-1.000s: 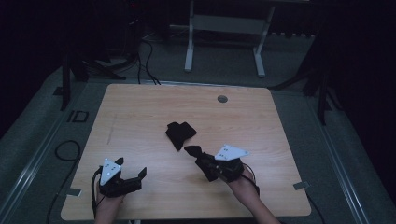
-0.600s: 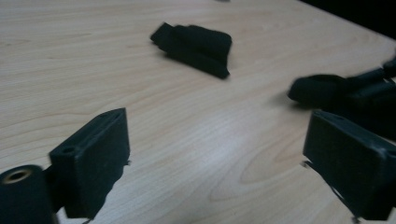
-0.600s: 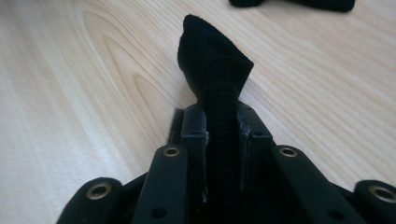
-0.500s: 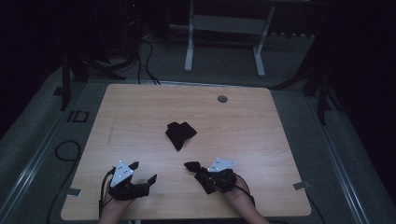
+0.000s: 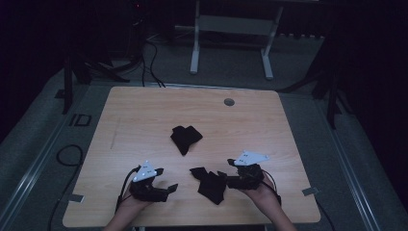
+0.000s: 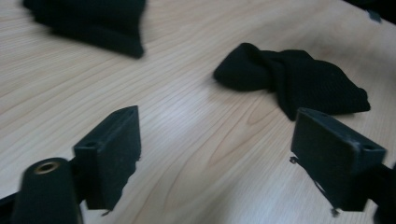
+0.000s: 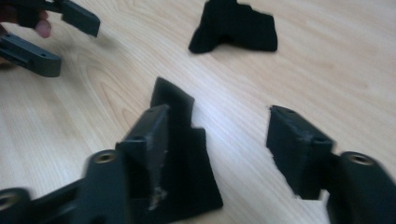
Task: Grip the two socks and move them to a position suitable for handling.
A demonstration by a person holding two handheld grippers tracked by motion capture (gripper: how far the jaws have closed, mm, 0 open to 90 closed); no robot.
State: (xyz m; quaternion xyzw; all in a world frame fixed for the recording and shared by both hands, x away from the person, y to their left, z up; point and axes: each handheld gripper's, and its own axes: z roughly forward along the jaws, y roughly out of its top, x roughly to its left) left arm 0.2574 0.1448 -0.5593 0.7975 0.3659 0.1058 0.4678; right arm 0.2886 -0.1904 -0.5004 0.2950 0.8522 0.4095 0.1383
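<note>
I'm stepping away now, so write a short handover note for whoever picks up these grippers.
Left hand-held gripper: open, empty, near the front edge of the table.
Right hand-held gripper: open, beside the near black cloth, not clamped on it.
Far black cloth: crumpled at the table's middle, untouched.
Done: near cloth lies loose on the table in front of the person.
Left: likely grasp the near cloth, then handle the far one.

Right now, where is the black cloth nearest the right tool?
In the high view the near black cloth lies at the table's front edge, just left of the right tool, with the other black cloth farther back.
</note>
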